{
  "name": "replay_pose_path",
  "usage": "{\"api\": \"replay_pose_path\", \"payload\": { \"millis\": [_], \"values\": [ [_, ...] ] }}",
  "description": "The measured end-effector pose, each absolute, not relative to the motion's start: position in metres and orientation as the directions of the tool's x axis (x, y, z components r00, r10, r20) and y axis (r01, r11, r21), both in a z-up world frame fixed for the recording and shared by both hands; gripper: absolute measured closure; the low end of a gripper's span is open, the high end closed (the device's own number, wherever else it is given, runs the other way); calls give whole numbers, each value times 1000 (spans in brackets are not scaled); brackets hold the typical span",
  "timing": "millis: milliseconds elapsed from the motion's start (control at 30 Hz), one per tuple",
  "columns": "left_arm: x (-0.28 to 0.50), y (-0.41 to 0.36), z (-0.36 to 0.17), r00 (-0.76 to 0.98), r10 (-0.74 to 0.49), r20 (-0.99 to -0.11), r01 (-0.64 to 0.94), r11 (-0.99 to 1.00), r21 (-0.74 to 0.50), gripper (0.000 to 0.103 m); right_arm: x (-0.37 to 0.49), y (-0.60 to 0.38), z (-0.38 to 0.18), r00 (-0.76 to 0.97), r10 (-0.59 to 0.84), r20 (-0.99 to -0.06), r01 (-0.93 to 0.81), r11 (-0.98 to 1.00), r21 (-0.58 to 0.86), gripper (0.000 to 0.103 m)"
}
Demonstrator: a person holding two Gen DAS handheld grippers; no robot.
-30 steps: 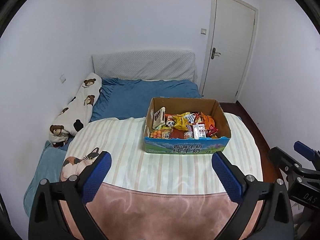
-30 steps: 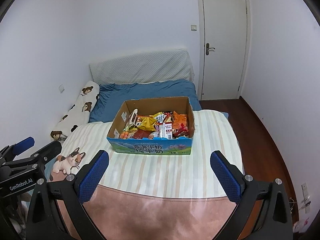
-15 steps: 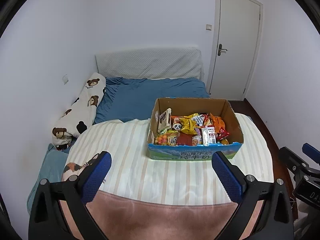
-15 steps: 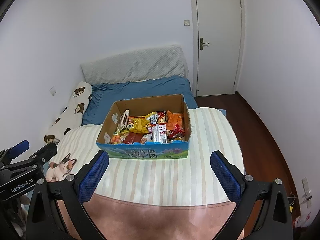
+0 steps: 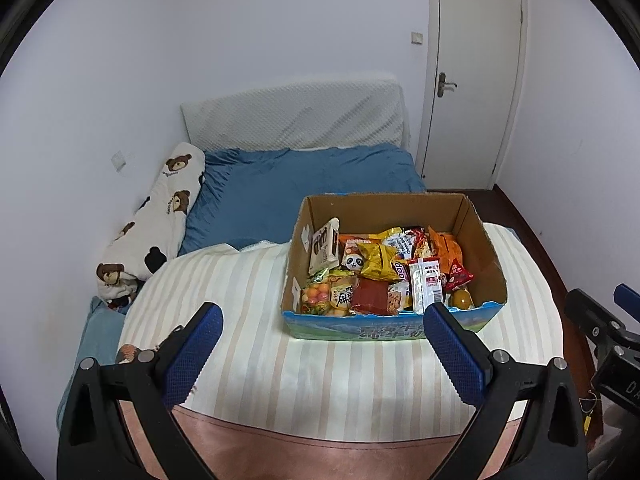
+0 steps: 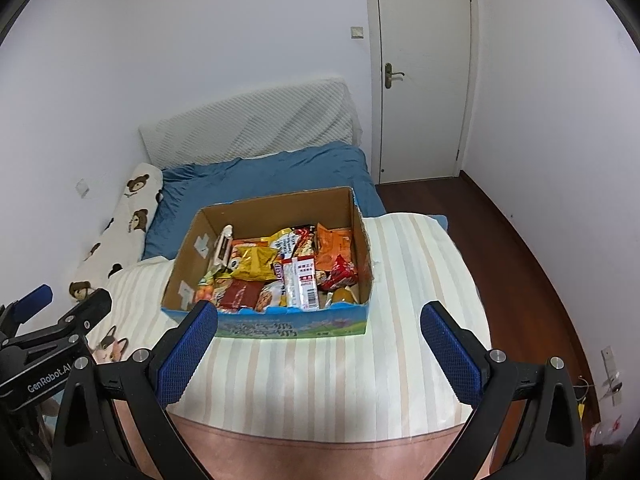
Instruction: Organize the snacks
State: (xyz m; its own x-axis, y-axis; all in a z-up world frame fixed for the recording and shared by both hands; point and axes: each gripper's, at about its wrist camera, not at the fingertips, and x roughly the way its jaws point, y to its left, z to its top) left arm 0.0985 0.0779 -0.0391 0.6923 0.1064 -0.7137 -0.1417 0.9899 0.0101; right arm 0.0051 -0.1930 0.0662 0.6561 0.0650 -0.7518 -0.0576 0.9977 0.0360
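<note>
Left wrist view: the box of snacks sits on the striped blanket on the bed, ahead and a little right of the left hand-held gripper, whose jaws stand wide apart with nothing between them. In the right wrist view the right hand-held gripper is likewise spread and empty, with the box almost straight ahead. Both hang short of the box, touching nothing.

The packets lie heaped inside the box, overlapping; none shows outside it on the bed. That fits either a jumble waiting to be sorted or a lot already gathered in, and the pictures do not settle which.

Judged risks if a gripper goes in:
- The wrappers look thin and slippery, so a pinch on a loose corner could slide off or drag a neighbour up with it.
- The packets overlap closely, so a wide jaw may catch two at once.
- The blanket is soft; pressing down on the box could tip it or sink one side.
- The cardboard walls stand high, and a finger coming in low could snag the near rim and shove the box.
- The two grippers are near each other and could collide over the box.
</note>
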Motion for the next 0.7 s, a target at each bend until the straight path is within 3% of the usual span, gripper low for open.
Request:
{"api": "replay_pose_path", "payload": {
  "millis": [700],
  "values": [
    [180, 72, -88, 495, 17, -869, -54, 998, -11, 0, 84, -193, 12, 492, 37, -870, -61, 998, 8, 0]
  ]
}}
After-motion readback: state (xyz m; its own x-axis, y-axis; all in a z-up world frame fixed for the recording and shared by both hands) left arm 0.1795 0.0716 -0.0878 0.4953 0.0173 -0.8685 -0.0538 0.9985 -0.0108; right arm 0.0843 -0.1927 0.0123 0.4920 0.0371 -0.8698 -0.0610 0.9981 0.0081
